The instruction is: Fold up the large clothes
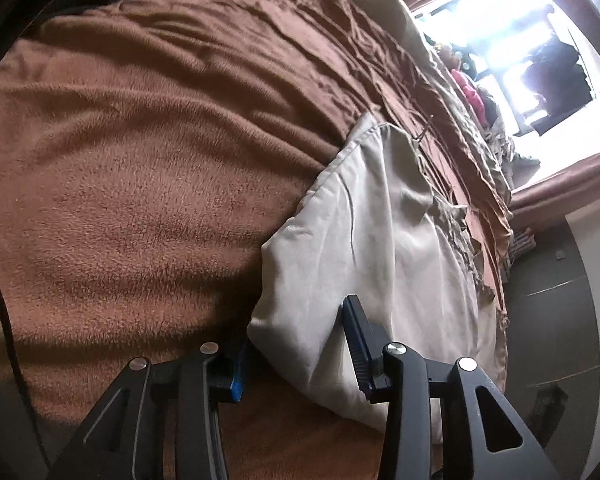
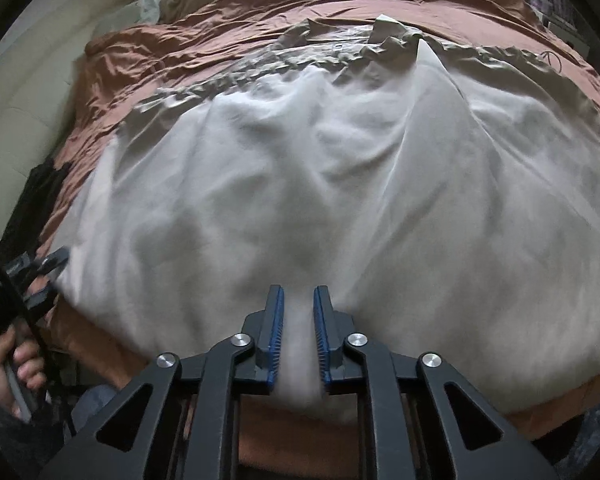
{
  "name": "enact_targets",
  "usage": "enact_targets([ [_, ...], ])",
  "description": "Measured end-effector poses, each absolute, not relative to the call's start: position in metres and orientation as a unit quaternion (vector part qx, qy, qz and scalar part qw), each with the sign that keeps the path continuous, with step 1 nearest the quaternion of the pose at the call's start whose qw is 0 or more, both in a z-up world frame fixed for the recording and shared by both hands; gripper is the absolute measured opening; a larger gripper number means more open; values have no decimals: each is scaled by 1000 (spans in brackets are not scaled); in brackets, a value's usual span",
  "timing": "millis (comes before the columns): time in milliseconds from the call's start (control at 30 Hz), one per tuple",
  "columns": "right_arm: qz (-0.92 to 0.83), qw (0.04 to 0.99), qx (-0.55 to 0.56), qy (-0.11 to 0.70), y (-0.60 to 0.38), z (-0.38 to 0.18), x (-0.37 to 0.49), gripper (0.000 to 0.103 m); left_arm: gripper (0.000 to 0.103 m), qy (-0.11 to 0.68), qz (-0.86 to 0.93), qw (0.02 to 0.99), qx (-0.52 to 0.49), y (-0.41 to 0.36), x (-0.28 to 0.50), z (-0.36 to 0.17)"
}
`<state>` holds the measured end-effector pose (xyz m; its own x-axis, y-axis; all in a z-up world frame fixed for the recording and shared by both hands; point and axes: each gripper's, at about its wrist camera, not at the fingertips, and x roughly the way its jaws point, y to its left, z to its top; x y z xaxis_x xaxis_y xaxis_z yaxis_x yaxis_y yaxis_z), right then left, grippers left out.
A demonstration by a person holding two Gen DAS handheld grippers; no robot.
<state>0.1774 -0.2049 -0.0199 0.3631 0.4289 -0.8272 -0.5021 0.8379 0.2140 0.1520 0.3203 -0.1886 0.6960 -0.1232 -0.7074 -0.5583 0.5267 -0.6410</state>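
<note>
Two tools grip the white garment (image 2: 300,184): right tool (image 2: 299,340) pinching its hem, left tool (image 1: 292,354) spread around its edge.

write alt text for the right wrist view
A right gripper, its blue-padded fingers closed on a bunched fold at the near edge of a large white cloth garment, which lies spread and wrinkled over a rust-brown bedspread.

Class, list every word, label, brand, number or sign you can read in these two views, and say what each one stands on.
No text can be read in either view.
A small circular mark sits on the brown bed cover beyond the white garment; too small to read.
The left tongs and right tongs show no lettering.
</note>
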Motion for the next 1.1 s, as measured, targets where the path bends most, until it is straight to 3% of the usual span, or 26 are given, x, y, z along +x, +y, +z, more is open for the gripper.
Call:
enact_targets([
  [767,232,846,-78,473,-130,-27,307,8,41,350,197,784,-473,314,163,-193],
  [933,242,847,-69,468,-140,-13,305,8,27,351,202,792,-457,311,164,-183],
  [1100,269,851,-63,446,-161,12,267,8,20,330,192,809,-447,305,163,-160],
])
